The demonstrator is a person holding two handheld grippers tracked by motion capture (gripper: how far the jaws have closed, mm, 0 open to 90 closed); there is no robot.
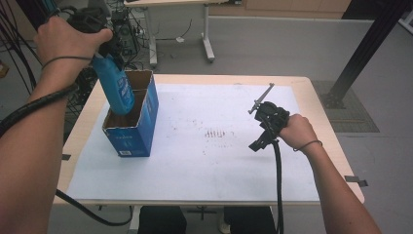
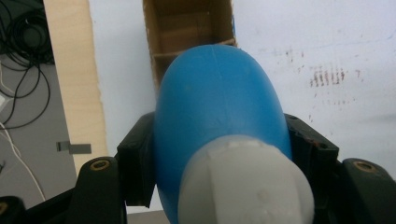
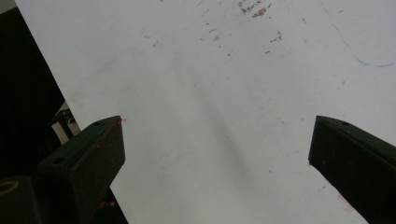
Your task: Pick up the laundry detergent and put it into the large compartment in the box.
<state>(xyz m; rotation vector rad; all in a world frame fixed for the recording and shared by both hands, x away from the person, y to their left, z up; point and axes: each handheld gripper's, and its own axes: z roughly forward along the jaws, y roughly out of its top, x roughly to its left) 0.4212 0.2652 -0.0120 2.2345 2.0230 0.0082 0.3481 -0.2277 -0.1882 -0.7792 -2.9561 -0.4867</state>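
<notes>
A blue bottle (image 1: 116, 87) with a white cap (image 2: 245, 186) hangs bottom-down over the near compartment of a blue cardboard box (image 1: 132, 135), its lower end inside the opening. My left gripper (image 1: 100, 36) is shut on the bottle's upper part; both jaws press its sides in the left gripper view, around the blue bottle (image 2: 219, 107). The box (image 2: 187, 28) lies below with a cardboard divider across it. My right gripper (image 1: 260, 124) rests low over the white sheet (image 1: 214, 146) at the right, open, with nothing between its jaws (image 3: 217, 140).
The box stands at the left of the sheet, near the table's left edge (image 1: 80, 126). Reddish marks (image 1: 216, 132) dot the sheet's middle. Cables trail from both grippers. Behind the table are another table's legs (image 1: 207, 44) and a dark post (image 1: 360, 53).
</notes>
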